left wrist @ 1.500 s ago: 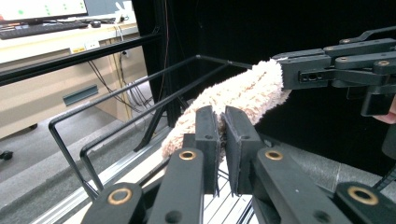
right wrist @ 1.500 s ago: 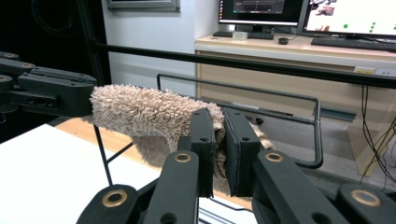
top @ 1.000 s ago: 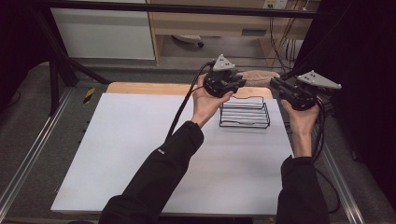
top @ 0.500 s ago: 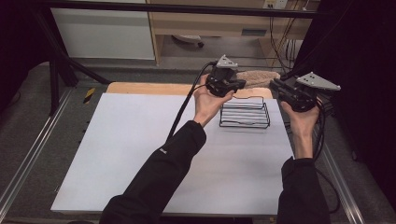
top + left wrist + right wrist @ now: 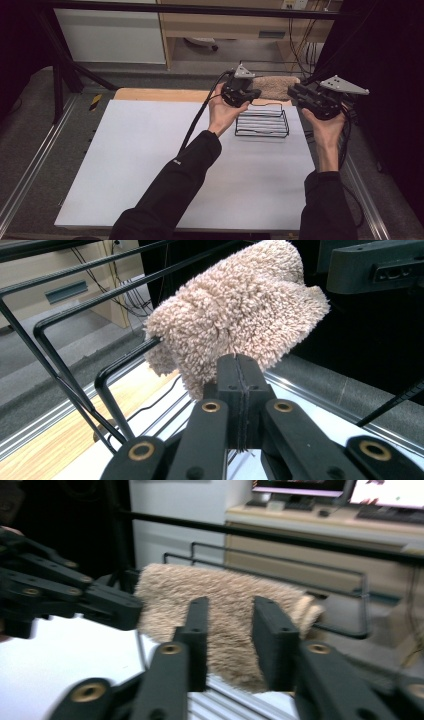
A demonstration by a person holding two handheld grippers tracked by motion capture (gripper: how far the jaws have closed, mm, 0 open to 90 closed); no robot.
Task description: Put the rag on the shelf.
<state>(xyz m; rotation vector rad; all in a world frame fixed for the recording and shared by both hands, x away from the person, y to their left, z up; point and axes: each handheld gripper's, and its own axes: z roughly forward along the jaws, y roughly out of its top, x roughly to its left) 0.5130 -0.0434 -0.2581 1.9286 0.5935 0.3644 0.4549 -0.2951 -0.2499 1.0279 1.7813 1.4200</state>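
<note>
Towel on rack's far rail, at the table's far edge

Left gripper (image 5: 239, 371) pinches the beige towel (image 5: 240, 310); right gripper (image 5: 227, 645), jaws just opening, stands slightly parted before it, above the wire rack (image 5: 262, 121); bare tabletop (image 5: 140, 155) lies leftward.

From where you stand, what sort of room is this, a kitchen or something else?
Probably a lab or workshop test bench, not a kitchen: a white table flanked by metal rails, loose cables along the back, and computer monitors on a desk behind.
</note>
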